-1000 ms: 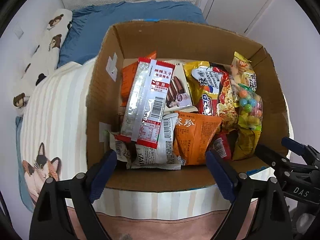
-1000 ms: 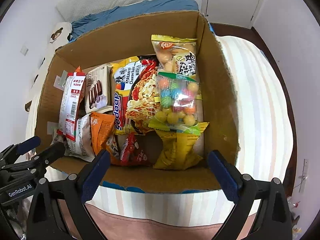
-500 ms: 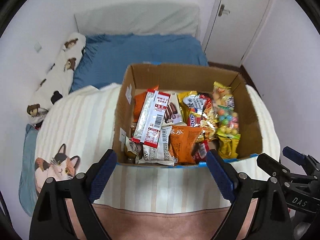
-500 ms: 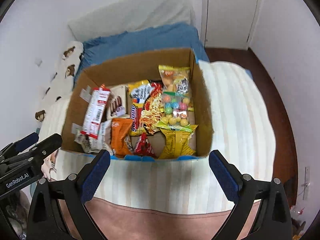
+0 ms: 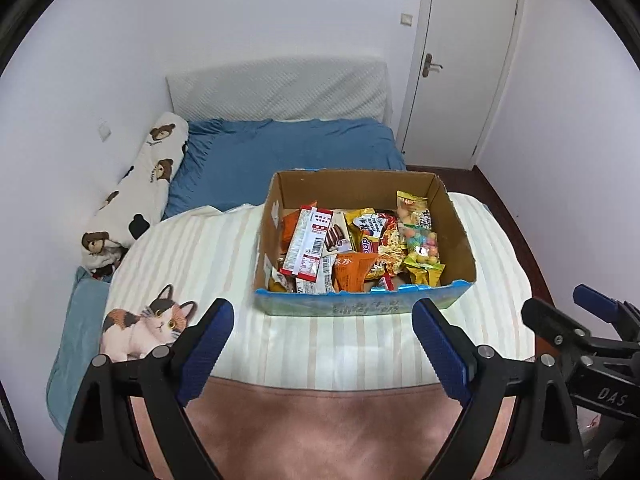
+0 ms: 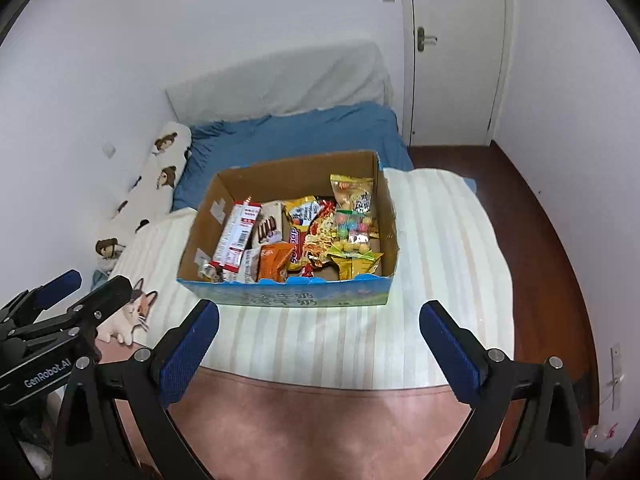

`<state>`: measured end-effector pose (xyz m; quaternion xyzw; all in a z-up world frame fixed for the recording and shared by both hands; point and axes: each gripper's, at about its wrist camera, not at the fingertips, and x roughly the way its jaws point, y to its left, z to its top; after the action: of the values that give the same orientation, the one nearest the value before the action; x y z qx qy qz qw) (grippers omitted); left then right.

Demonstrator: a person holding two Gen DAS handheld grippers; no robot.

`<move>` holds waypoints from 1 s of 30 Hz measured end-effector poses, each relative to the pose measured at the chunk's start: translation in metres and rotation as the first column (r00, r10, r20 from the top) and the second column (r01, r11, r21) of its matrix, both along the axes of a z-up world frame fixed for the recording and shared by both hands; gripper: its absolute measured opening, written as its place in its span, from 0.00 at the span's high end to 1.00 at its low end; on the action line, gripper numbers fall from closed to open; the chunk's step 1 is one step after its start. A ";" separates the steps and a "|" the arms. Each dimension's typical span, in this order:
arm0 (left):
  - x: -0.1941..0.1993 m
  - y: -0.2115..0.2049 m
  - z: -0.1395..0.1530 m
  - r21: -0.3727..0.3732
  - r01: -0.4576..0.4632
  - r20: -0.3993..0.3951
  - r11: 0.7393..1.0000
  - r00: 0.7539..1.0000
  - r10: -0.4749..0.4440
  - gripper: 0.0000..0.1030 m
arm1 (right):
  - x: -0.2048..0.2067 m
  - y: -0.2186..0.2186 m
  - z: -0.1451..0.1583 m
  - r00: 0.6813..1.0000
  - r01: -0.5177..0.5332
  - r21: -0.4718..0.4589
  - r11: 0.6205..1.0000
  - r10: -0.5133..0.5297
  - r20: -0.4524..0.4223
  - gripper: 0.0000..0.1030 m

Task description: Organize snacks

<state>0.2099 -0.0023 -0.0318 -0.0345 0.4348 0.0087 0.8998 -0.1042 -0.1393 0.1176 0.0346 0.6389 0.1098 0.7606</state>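
A cardboard box (image 5: 362,307) with a blue front stands on the striped bed cover; it also shows in the right wrist view (image 6: 280,294). It holds several snack packets: a red and white packet (image 5: 306,246), an orange bag (image 5: 352,270), a noodle pack (image 6: 316,234) and a candy bag (image 5: 420,240). My left gripper (image 5: 322,350) is open and empty, well back from the box front. My right gripper (image 6: 320,350) is open and empty, also back from the box, to the right of the left one.
A striped cover with a cat print (image 5: 148,328) lies over the bed, a pink cloth (image 5: 320,428) nearest me. Blue sheet (image 5: 288,152), bear-print pillow (image 5: 136,196) by the left wall, white headboard, a door (image 5: 464,60) and wooden floor (image 6: 552,216) on the right.
Both grippers have pulled back and up from the box, which now looks much smaller. Both stay open and empty. The snacks have not moved.
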 end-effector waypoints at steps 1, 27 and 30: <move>-0.005 0.001 0.003 -0.001 -0.003 0.005 1.000 1.000 0.003 0.11 | -0.004 -0.001 0.008 1.000 0.000 0.001 1.000 0.000 0.012 0.01; -0.033 -0.001 0.012 0.036 -0.090 0.068 0.995 0.994 0.087 0.00 | -0.023 -0.013 0.046 0.991 -0.005 -0.059 0.998 0.013 0.131 0.00; -0.021 -0.001 0.004 0.044 -0.100 0.053 0.994 0.994 0.097 0.00 | -0.011 -0.013 0.034 0.991 0.006 -0.072 0.997 0.004 0.130 0.00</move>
<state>0.1886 -0.0030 -0.0274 -0.0350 0.4093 0.0625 0.9096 -0.1157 -0.1523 0.1519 0.0003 0.5913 0.0884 0.8016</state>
